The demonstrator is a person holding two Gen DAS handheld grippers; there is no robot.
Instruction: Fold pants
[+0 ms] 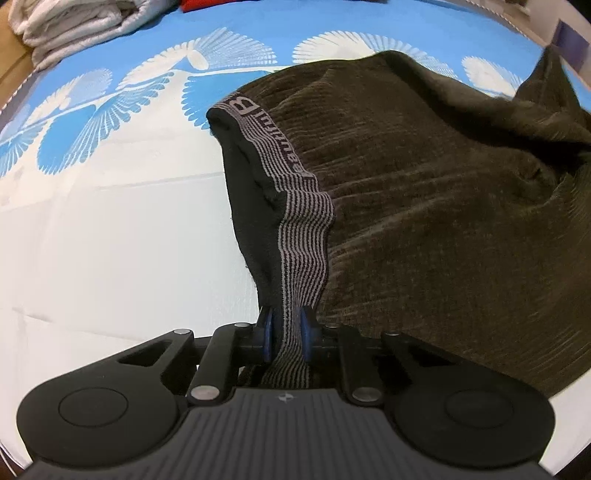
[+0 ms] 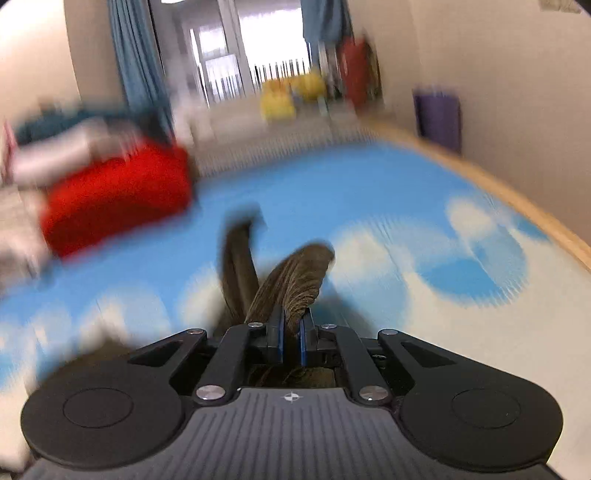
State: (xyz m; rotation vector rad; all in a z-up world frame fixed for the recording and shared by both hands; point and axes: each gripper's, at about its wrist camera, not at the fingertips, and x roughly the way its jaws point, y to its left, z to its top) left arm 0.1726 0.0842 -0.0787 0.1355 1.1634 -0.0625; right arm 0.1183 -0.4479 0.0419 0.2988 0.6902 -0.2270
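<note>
Dark olive-brown corduroy pants (image 1: 424, 206) lie bunched on a blue and white patterned sheet (image 1: 110, 221). Their striped grey elastic waistband (image 1: 303, 236) runs down into my left gripper (image 1: 286, 338), which is shut on it between blue pads. In the blurred right wrist view, my right gripper (image 2: 291, 341) is shut on a ribbed edge of the same pants (image 2: 295, 284), which sticks up between its blue pads. A second strip of the brown cloth (image 2: 238, 258) rises just left of it.
Folded white cloth (image 1: 70, 26) sits at the far left corner of the bed. A red folded item (image 2: 118, 195) lies on the sheet to the left. A wooden bed edge (image 2: 517, 199) runs along the right, with a purple bin (image 2: 437, 114) beyond.
</note>
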